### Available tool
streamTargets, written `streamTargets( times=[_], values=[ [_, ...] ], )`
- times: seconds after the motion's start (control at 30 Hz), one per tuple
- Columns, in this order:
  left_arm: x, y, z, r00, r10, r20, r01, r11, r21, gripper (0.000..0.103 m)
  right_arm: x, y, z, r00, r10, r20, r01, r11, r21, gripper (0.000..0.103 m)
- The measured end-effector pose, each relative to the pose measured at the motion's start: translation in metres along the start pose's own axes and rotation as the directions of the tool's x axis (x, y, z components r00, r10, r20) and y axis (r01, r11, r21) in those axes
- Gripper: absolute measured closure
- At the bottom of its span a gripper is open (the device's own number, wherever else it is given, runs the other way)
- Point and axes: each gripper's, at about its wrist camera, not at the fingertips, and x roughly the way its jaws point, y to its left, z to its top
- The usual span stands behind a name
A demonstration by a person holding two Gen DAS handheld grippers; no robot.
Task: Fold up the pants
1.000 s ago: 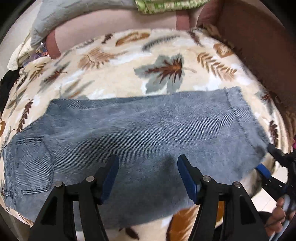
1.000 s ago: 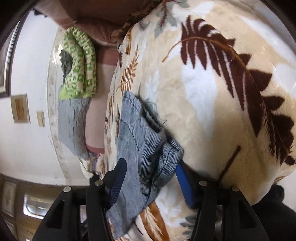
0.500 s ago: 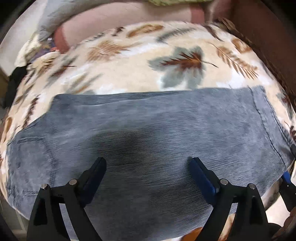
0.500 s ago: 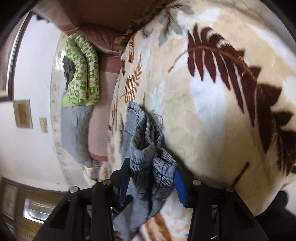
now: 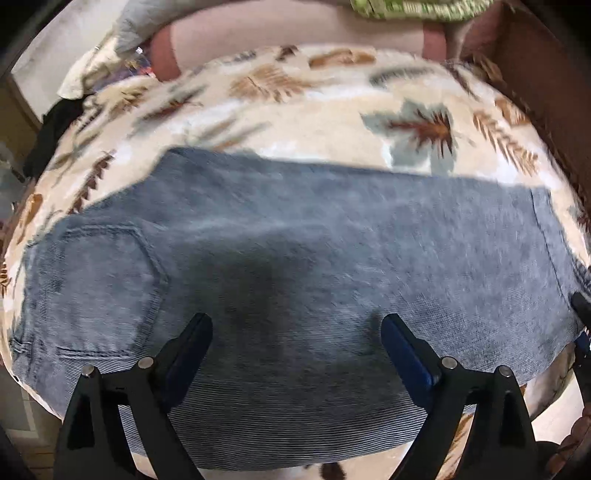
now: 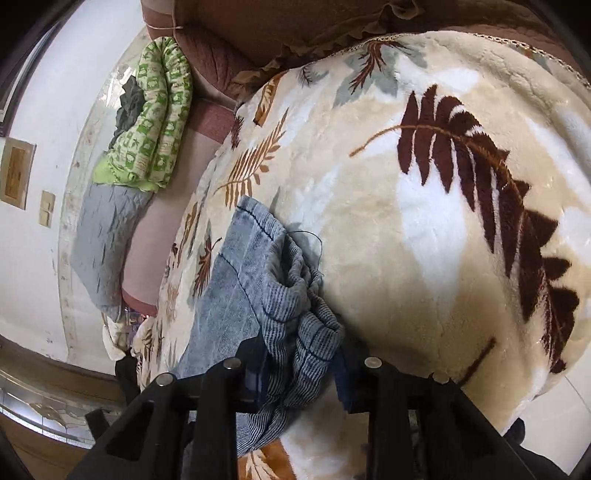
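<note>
Grey-blue corduroy pants (image 5: 295,258) lie flat across a leaf-patterned blanket (image 5: 295,122), back pocket (image 5: 99,280) at the left and leg hems at the right. My left gripper (image 5: 297,343) hovers over the near edge of the pants, jaws wide open with nothing pinched between them. In the right wrist view the hem end of the pants (image 6: 295,306) is bunched up, and my right gripper (image 6: 301,365) is closing on that bunch, its pads pressing the folds. The right gripper's black tip (image 5: 581,306) shows at the right edge of the left wrist view.
The blanket (image 6: 424,206) covers a bed with a brown headboard (image 6: 295,26) behind it. A green patterned quilt (image 6: 155,114) and a grey cushion (image 6: 107,236) lie on the pink sheet at the far side. Pale floor (image 6: 561,402) shows past the bed's near edge.
The left gripper's jaws spread wider and it slid left along the pants. The right gripper's jaws closed in on the bunched hem, which has lifted a little.
</note>
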Motion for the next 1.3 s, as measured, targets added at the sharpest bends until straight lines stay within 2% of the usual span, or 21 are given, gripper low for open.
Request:
streamTargets(
  times=[0.03,0.1,0.13,0.27,0.33,0.4,0.43,0.5,0.57,0.63,0.73,0.8,0.9,1.03,1.1,1.17,1.2,1.23,1.3],
  values=[
    [0.002,0.000,0.000,1.000,0.013,0.004,-0.013,1.000,0.013,0.010,0.000,-0.001,0.000,1.000,0.001,0.000,-0.001,1.000,0.002,0.074],
    [0.016,-0.005,-0.005,0.997,0.061,-0.044,-0.058,0.996,0.065,0.009,-0.001,-0.001,0.000,1.000,0.001,0.001,-0.001,1.000,-0.002,0.074],
    [0.015,-0.003,-0.008,0.998,0.054,-0.034,-0.052,0.997,0.063,0.009,-0.001,0.001,0.000,1.000,-0.003,0.003,0.003,1.000,-0.012,0.074],
    [-0.001,0.011,-0.005,0.999,0.037,0.001,-0.037,0.999,0.016,0.010,-0.006,0.020,-0.005,0.998,-0.031,0.047,0.035,0.995,-0.098,0.073],
    [-0.013,0.026,-0.005,0.995,0.075,0.060,-0.075,0.997,-0.008,0.010,-0.009,0.033,-0.010,0.996,-0.038,0.079,0.050,0.987,-0.151,0.074],
    [-0.017,0.042,-0.009,0.993,0.100,0.068,-0.098,0.995,-0.037,0.010,-0.011,0.049,-0.015,0.993,-0.037,0.108,0.060,0.973,-0.222,0.080],
    [-0.013,0.048,-0.013,0.995,0.092,0.047,-0.090,0.995,-0.043,0.010,-0.012,0.062,-0.021,0.991,-0.040,0.131,0.075,0.958,-0.277,0.080],
    [0.010,0.046,-0.022,0.996,0.064,-0.059,-0.064,0.998,0.008,0.009,-0.011,0.080,-0.031,0.988,-0.037,0.152,0.089,0.932,-0.352,0.080],
    [0.008,0.051,-0.026,0.999,0.038,-0.020,-0.038,0.999,-0.001,0.009,-0.009,0.101,-0.046,0.986,-0.028,0.165,0.098,0.898,-0.430,0.080],
    [0.007,0.056,-0.023,0.999,0.013,-0.051,-0.014,1.000,-0.016,0.009,-0.004,0.121,-0.061,0.987,-0.010,0.159,0.089,0.861,-0.501,0.080],
    [0.003,0.072,-0.017,0.999,-0.006,-0.050,0.002,0.998,-0.070,0.009,0.005,0.148,-0.086,0.990,0.007,0.138,0.078,0.796,-0.601,0.080],
    [-0.001,0.085,-0.016,0.999,-0.010,-0.040,0.005,0.995,-0.103,0.009,0.014,0.162,-0.104,0.995,0.019,0.100,0.051,0.757,-0.652,0.080],
    [-0.012,0.112,-0.017,1.000,0.012,-0.015,-0.014,0.989,-0.148,0.009,0.023,0.174,-0.124,0.999,0.031,0.033,0.001,0.720,-0.694,0.080],
    [-0.015,0.144,-0.015,0.999,0.051,0.005,-0.049,0.977,-0.207,0.009,0.043,0.187,-0.156,0.991,0.035,-0.130,-0.120,0.664,-0.738,0.080],
    [-0.015,0.155,-0.017,0.998,0.068,0.004,-0.065,0.972,-0.227,0.009,0.054,0.189,-0.172,0.971,0.008,-0.238,-0.189,0.638,-0.747,0.076],
    [-0.014,0.162,-0.020,0.997,0.075,0.005,-0.072,0.968,-0.242,0.009,0.068,0.190,-0.188,0.942,-0.064,-0.330,-0.220,0.625,-0.749,0.064],
    [-0.012,0.165,-0.022,0.997,0.075,0.002,-0.072,0.966,-0.246,0.009,0.070,0.191,-0.192,0.931,-0.079,-0.358,-0.236,0.617,-0.750,0.054],
    [-0.011,0.164,-0.025,0.997,0.073,-0.001,-0.070,0.966,-0.249,0.009,0.067,0.193,-0.191,0.917,-0.049,-0.396,-0.283,0.620,-0.732,0.047],
    [-0.009,0.164,-0.025,0.998,0.069,-0.003,-0.068,0.965,-0.252,0.009,0.057,0.191,-0.182,0.897,0.046,-0.440,-0.361,0.650,-0.669,0.041]
  ],
)
